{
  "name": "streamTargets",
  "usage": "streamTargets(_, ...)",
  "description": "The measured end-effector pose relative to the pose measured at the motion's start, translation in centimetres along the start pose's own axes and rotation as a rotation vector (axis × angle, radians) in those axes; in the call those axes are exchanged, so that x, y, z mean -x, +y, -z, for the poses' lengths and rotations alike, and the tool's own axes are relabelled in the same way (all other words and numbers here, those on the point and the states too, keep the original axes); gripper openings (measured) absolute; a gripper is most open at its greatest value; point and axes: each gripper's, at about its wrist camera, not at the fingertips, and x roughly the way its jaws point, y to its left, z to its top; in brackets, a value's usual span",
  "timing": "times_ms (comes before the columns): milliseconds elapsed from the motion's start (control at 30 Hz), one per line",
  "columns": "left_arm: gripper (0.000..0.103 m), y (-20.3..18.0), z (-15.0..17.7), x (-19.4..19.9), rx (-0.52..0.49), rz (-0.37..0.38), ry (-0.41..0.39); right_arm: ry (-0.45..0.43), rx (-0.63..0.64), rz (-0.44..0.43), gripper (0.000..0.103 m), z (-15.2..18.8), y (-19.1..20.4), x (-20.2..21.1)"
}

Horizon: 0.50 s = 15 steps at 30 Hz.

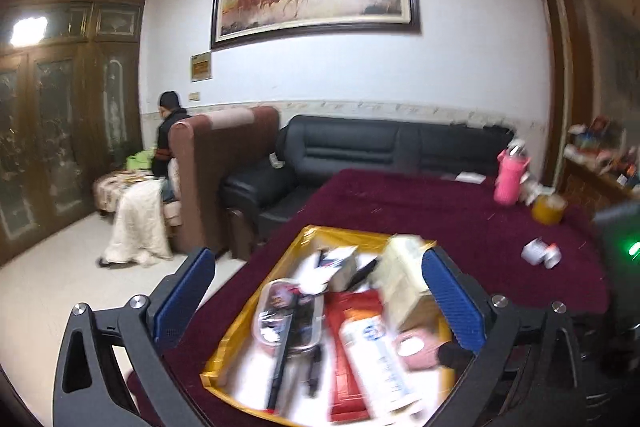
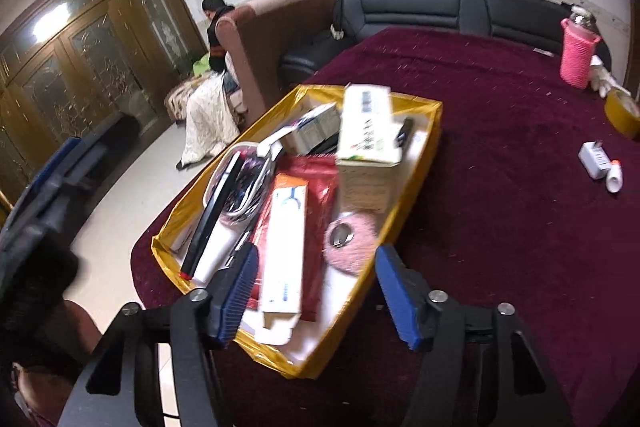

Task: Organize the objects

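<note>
Hand-held gripper (image 2: 316,291) gapes over cluttered gold-rimmed tray (image 2: 416,163).

Right of the gold tray (image 2: 424,131), bare maroon counter (image 2: 500,187) is lying open; beyond it a white box (image 2: 594,159), tape roll (image 2: 622,115) and pink bottle (image 2: 578,53) are crowding the far edge.

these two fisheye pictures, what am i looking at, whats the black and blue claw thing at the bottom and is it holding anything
Each claw is a hand-held two-finger gripper with a camera mounted on it; no robot arm is involved. One picture looks along the left gripper, the other along the right gripper. Both are open and hold nothing. Below them, on a dark red tablecloth, sits a yellow-rimmed box packed with cartons, a red packet and a pink round item. Loose on the cloth are a pink bottle, a yellow tape roll and a small white box.
</note>
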Motion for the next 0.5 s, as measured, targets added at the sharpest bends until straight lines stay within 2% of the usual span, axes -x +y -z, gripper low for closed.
streamTargets(100, 0.103, -1.1, -0.2, 0.3, 0.033, -0.060, -0.007, -0.038, 0.004, 0.025, 0.080, 0.1, -1.0, 1.1)
streamTargets(200, 0.103, -2.2, -0.3, 0.4, 0.034, -0.072, 0.001, -0.095, 0.044, 0.092, 0.088, 0.3, -1.6, 2.5)
streamTargets(300, 0.103, -2.5, -0.3, 0.1, 0.075, -0.056, 0.052, -0.208, 0.119, 0.225, 0.097, 0.9, -1.6, 4.2)
streamTargets(400, 0.103, -3.0, 0.0, -0.2, 0.080, -0.088, 0.092, -0.328, 0.191, 0.334, 0.103, 1.8, -1.4, 5.6)
streamTargets(500, 0.103, -3.8, 0.4, -0.4, 0.054, -0.123, 0.117, -0.319, 0.225, 0.379, 0.103, 1.9, -1.6, 4.9)
